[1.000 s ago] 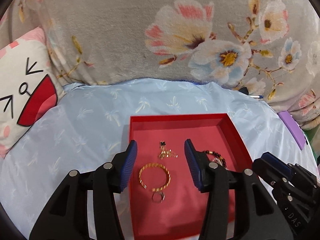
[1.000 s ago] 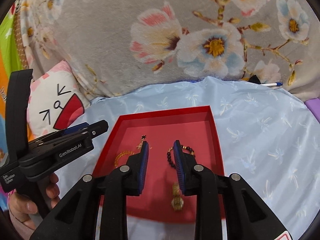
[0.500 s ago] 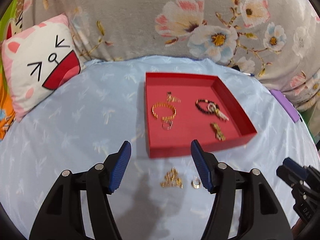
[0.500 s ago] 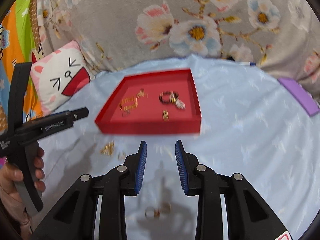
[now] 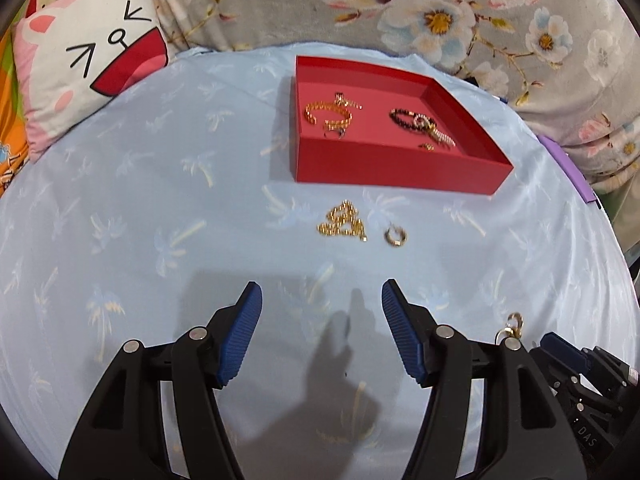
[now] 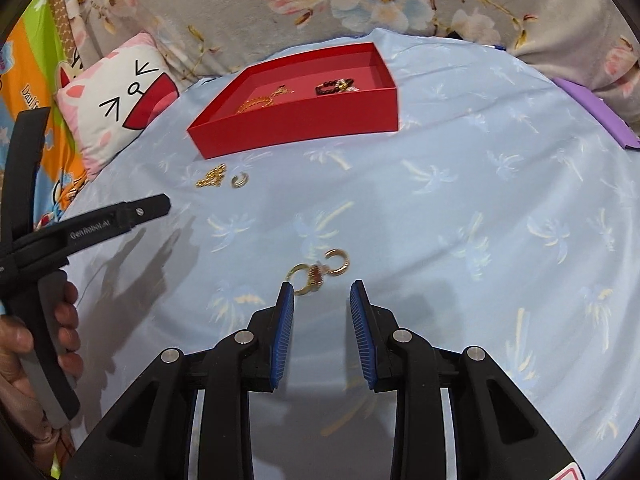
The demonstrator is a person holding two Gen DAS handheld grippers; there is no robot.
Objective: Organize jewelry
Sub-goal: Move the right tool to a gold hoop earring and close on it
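Observation:
A red tray [image 5: 400, 168] [image 6: 296, 128] sits on the light-blue sheet and holds a gold bangle [image 5: 328, 116], a black bead bracelet [image 5: 404, 120] and small pieces. In front of it lie a gold chain [image 5: 344, 224] [image 6: 212, 176] and a small gold hoop [image 5: 396, 236] [image 6: 239, 180]. My left gripper [image 5: 322, 288] is open and empty, short of the chain. Nearer, a cluster of gold hoops [image 6: 320, 270] [image 5: 512, 324] lies just past the tips of my right gripper [image 6: 321, 286]. Its jaws stand narrowly open with nothing between them.
A cat-face pillow [image 5: 88, 64] lies at the far left. A floral blanket [image 5: 400, 8] runs along the back. A purple flat object [image 5: 568, 168] sits at the right edge. A hand [image 6: 64, 320] holds the left gripper's handle at the left of the right wrist view.
Both grippers have drawn back from above the tray and come down toward the sheet. The left jaws have widened. The loose chain and hoops on the sheet have come into view.

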